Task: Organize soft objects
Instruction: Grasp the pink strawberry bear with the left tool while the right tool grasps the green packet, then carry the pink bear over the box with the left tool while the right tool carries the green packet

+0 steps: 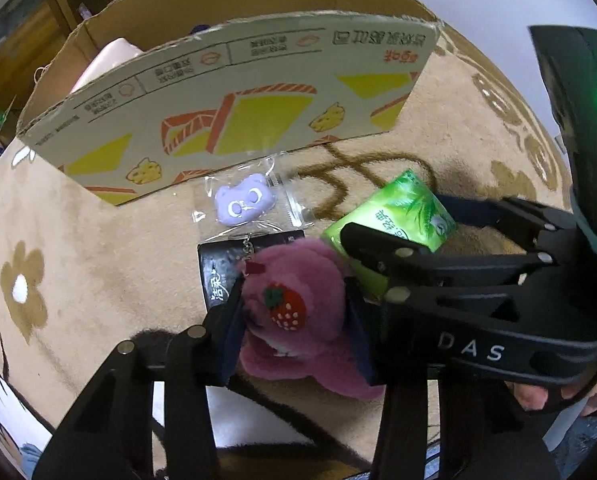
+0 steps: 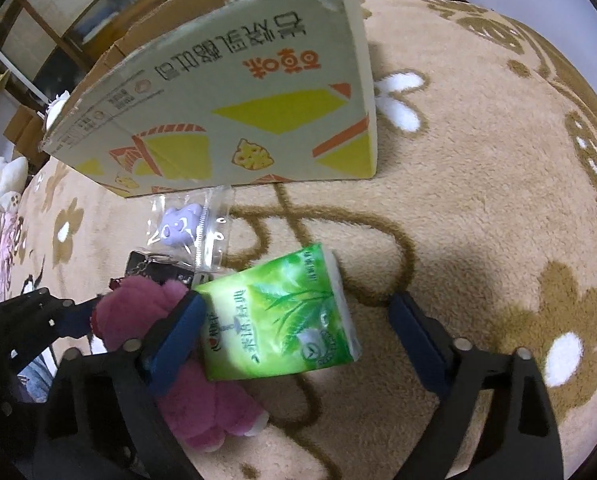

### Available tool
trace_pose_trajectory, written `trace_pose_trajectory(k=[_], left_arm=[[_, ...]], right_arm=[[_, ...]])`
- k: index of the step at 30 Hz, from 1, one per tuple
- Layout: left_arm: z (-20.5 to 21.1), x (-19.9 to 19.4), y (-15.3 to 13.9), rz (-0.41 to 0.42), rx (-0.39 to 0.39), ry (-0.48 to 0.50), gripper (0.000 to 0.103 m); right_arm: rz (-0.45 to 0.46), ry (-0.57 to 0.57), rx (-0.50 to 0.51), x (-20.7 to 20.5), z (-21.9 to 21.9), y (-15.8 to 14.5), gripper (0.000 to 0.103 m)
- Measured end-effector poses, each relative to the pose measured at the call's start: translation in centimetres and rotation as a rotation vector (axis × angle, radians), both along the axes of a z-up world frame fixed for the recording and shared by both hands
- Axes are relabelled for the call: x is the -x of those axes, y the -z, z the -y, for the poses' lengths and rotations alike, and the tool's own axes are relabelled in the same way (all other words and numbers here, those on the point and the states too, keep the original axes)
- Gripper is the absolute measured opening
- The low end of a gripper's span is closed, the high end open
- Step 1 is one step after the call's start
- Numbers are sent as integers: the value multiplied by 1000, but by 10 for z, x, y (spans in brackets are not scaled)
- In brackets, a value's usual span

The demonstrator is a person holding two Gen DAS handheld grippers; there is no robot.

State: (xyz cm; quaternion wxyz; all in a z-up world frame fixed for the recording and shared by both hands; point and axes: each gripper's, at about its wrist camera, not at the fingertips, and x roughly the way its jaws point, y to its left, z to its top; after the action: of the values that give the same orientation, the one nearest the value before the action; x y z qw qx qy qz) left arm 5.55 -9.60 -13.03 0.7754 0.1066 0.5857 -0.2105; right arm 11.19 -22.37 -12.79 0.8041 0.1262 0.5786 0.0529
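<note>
Both hand-held grippers work side by side over a beige plush rug with brown flower shapes (image 2: 478,168). On the left, the left gripper (image 1: 294,316) has its two dark-blue-padded fingers pressed against either side of a fuzzy pink plush bear with a red strawberry on it (image 1: 294,312), pinching it; the toy's lower part still spreads on the rug. Under the bear's far edge lies a flat black packet with white lettering (image 1: 218,268), and a small metal keychain chain runs from the bear across it.

Just to the right, the right gripper (image 2: 298,316) stands spread wide around a soft green tissue pack printed with leaves (image 2: 286,316). Its left pad touches the pack's left edge, while the right pad is well apart from it, with bare rug between. The pack lies tilted on the rug, touching the bear.

Farther away, a small lilac bear-shaped toy sealed in a clear plastic bag (image 1: 244,200) rests on the rug, just in front of a large open cardboard box printed with yellow and orange shapes (image 1: 234,92). Something pale pink shows inside the box at its left end.
</note>
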Motion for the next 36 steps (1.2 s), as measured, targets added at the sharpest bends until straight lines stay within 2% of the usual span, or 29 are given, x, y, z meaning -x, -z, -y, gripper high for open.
trace_pose_trajectory(k=[1, 2, 7, 10, 17, 22, 28, 36], left_arm=[[-2, 0, -1, 1, -1, -4, 43], [-2, 1, -1, 6, -4, -8, 43], [-12, 10, -14, 64, -11, -19, 42], [-12, 13, -21, 107, -23, -24, 42], [-30, 16, -39, 183, -16, -72, 42], [-41, 24, -66, 316, 16, -104, 42], [-48, 30, -92, 474, 11, -144, 42], [-66, 33, -126, 660, 50, -205, 42]], right_arm=[[3, -8, -17, 1, -2, -2, 70], [9, -17, -16, 2, -6, -5, 68], [51, -17, -8, 4, -7, -19, 40], [69, -11, -31, 7, 1, -26, 34], [158, -6, 30, 20, 4, -52, 30], [269, 36, 48, 34, 11, -82, 29], [409, 58, 98, 51, 15, -119, 29], [562, 78, 144, 61, 10, -152, 29]])
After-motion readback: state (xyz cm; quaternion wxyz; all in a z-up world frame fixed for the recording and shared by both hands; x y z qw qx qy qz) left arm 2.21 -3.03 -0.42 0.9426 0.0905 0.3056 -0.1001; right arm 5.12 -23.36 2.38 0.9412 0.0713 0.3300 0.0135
